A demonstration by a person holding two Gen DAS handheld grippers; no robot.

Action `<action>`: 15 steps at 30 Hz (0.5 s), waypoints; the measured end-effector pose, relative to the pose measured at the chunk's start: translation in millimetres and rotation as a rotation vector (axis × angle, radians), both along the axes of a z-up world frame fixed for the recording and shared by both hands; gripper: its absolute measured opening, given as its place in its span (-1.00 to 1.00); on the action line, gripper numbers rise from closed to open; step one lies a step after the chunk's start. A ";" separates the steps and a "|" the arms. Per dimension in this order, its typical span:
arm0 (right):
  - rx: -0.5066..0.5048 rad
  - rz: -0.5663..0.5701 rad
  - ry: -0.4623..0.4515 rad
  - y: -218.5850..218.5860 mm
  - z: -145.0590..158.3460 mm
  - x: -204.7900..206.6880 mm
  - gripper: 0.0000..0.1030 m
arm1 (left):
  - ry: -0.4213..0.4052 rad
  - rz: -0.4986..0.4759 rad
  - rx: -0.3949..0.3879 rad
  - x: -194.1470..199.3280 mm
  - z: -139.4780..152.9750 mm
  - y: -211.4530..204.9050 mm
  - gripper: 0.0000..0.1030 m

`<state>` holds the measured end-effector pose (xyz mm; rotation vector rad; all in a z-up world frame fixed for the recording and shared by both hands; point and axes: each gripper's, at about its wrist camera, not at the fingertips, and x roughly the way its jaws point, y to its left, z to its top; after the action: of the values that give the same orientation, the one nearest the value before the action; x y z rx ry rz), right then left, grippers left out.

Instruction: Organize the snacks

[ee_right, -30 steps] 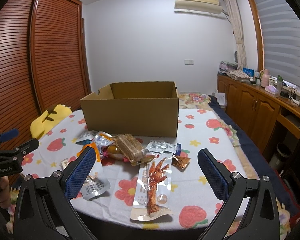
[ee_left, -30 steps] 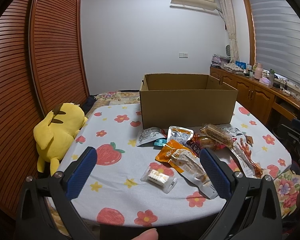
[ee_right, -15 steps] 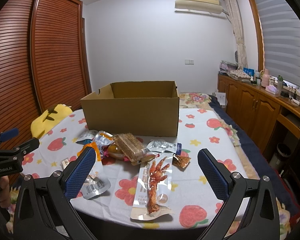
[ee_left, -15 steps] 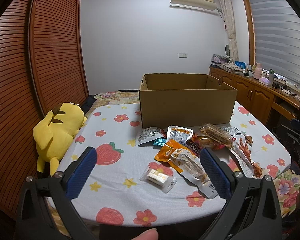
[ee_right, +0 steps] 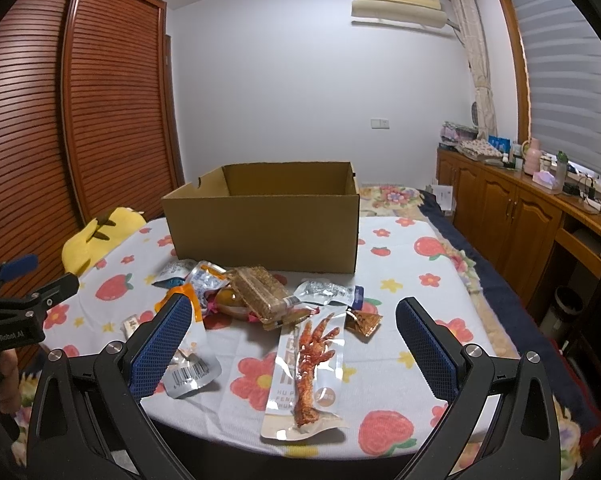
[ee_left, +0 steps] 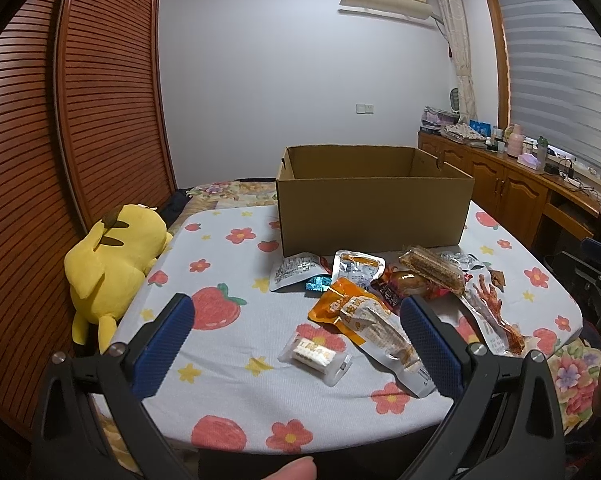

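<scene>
An open cardboard box [ee_left: 374, 208] stands at the far side of the flowered table [ee_left: 236, 384]; it also shows in the right wrist view [ee_right: 264, 228]. Several snack packets lie in front of it: a small clear wafer packet [ee_left: 314, 357], an orange pouch [ee_left: 342, 306], a long white-and-orange packet [ee_left: 384, 338], a brown bar [ee_left: 430, 270]. In the right wrist view a chicken-foot packet [ee_right: 310, 364] lies nearest. My left gripper [ee_left: 300, 334] is open and empty above the near table edge. My right gripper [ee_right: 292, 344] is open and empty, above the chicken-foot packet.
A yellow plush toy [ee_left: 114, 258] lies at the table's left edge by the wooden slatted wardrobe [ee_left: 60, 152]. A wooden counter [ee_right: 540, 212] with clutter runs along the right wall. The left gripper's body [ee_right: 16, 316] shows at the left of the right wrist view.
</scene>
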<state>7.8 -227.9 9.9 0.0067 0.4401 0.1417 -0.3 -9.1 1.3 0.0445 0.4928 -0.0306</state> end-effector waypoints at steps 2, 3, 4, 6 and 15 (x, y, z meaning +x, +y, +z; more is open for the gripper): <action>0.001 0.007 0.012 2.4 -6.3 0.5 1.00 | 0.007 -0.002 -0.002 1.9 -2.1 -0.3 1.00; 0.003 0.008 0.017 1.5 -7.4 0.8 1.00 | 0.014 -0.002 -0.004 3.9 -4.5 -0.2 1.00; 0.005 0.010 0.023 0.6 -9.4 2.1 1.00 | 0.016 -0.002 -0.004 4.4 -5.9 0.1 1.00; 0.006 0.010 0.034 -0.9 -12.7 4.1 1.00 | 0.033 -0.001 -0.008 9.0 -11.8 -0.2 1.00; 0.029 0.030 0.110 -13.3 -32.9 15.6 1.00 | 0.081 -0.021 -0.019 20.0 -30.8 -4.7 1.00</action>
<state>23.4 -241.2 -23.0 0.0363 0.5484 0.1773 19.7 -13.9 -29.5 0.0304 0.5732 -0.0578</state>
